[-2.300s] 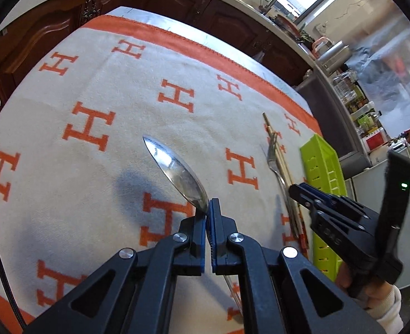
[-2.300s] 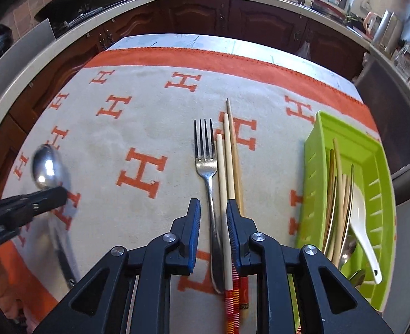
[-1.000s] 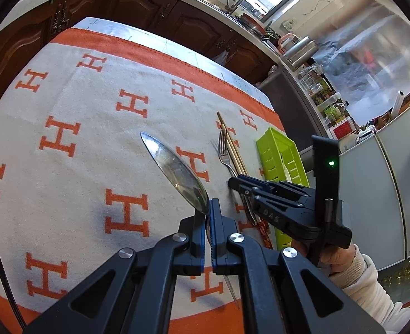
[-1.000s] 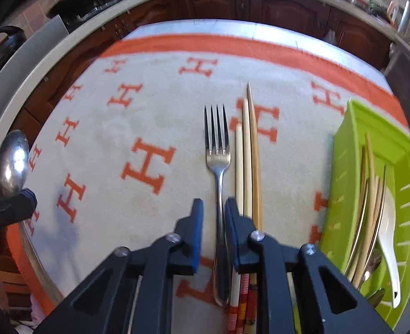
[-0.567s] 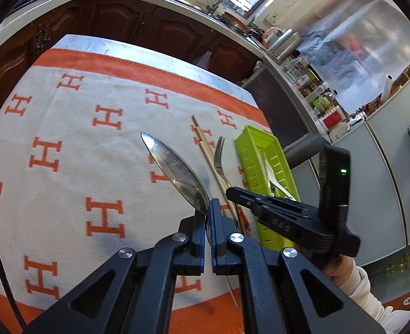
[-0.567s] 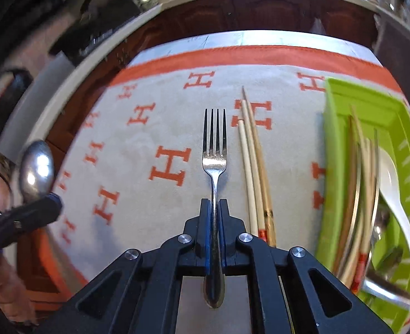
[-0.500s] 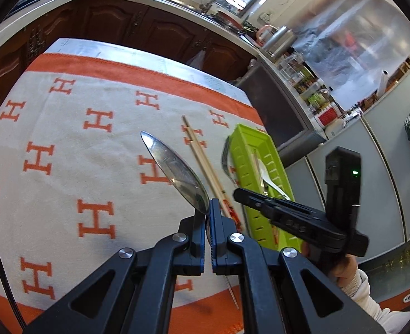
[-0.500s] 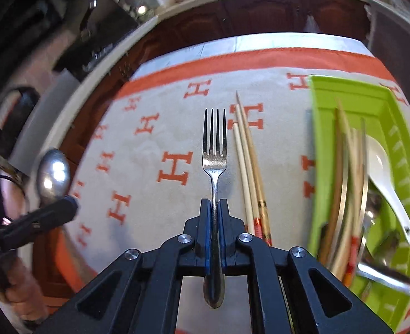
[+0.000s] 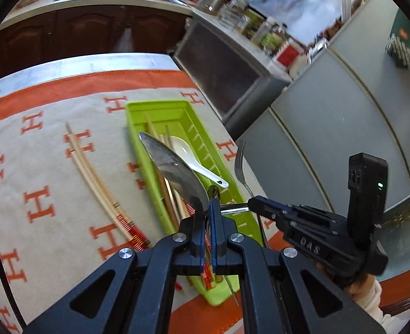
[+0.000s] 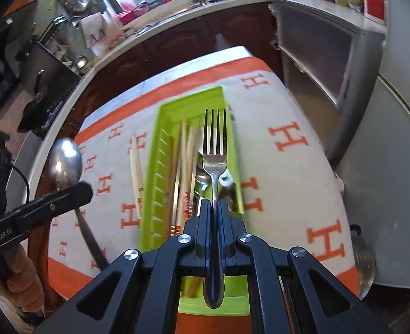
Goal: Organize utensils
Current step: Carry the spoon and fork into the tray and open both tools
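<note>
Fork [image 10: 215, 150] clamped in the right gripper [image 10: 215, 208], tines out over the green tray [image 10: 152, 192]. Left gripper [image 9: 210, 208] clenches the spoon [image 9: 174, 172] above that tray. Only the left view shows the white spoon [image 9: 189, 154] clearly, chopsticks [image 9: 93, 178] left of the tray.

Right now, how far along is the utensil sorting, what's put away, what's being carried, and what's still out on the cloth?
Done: the green tray already holds chopsticks and a white spoon. In hand: the left tongs are shut on a metal spoon and the right tongs on a fork, both over the tray. Left: drop those two in, then fetch the chopstick pair lying on the cloth.
</note>
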A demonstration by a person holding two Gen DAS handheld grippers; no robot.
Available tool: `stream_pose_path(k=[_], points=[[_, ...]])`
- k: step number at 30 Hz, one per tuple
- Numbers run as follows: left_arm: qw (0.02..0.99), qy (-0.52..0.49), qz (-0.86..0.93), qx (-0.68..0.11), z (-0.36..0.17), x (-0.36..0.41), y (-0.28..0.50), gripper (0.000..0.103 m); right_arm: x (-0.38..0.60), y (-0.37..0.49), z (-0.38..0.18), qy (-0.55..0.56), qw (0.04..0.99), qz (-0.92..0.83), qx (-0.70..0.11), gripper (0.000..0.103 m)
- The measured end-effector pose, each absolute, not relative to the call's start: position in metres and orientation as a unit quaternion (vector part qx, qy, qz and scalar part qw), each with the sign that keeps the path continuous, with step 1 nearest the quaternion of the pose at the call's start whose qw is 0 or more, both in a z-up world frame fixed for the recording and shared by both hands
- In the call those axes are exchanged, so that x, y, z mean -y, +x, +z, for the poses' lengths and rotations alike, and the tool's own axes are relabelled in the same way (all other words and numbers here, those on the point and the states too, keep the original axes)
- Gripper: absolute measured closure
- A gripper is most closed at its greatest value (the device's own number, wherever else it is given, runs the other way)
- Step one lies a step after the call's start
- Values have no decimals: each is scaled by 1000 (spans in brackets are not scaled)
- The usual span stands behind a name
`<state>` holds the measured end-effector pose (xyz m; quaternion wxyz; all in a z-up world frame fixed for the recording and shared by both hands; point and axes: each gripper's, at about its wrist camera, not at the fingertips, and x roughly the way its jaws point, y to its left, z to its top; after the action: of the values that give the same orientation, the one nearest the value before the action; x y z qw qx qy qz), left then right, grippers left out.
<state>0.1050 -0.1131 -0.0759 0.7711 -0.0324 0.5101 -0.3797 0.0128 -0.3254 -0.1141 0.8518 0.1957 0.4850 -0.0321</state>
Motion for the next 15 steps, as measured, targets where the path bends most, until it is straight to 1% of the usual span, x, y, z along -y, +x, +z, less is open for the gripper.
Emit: stream_pose_path(k=[3,5,7,8,9,10,12,14,15], points=[[769,-3,-372,-520,-85,141,114,102,324,10,-121,192,852,-31,-485,98],[782,17,-361,-508,-85,154,118,102,321,11,-125,193,852,-29,-486,98],[796,28,-344,-497,-85,158,122,94,319,15,-128,200,851,-22,-486,96],[798,23,-340,-498,-86,158,124,89,318,16,-128,202,852,-19,-483,96],[798,17,-335,-501,-86,157,127,84,317,18,-128,202,853,-18,-480,93],[798,13,-332,-502,-86,156,129,82,316,19,-128,200,856,-19,-477,90],[800,12,-325,-504,-86,151,130,70,313,19,-123,194,862,-14,-469,88],[804,15,-315,-504,-86,146,128,62,311,18,-118,192,864,-15,-465,85],[806,17,-311,-503,-85,143,126,60,311,17,-117,193,865,-15,-463,83]])
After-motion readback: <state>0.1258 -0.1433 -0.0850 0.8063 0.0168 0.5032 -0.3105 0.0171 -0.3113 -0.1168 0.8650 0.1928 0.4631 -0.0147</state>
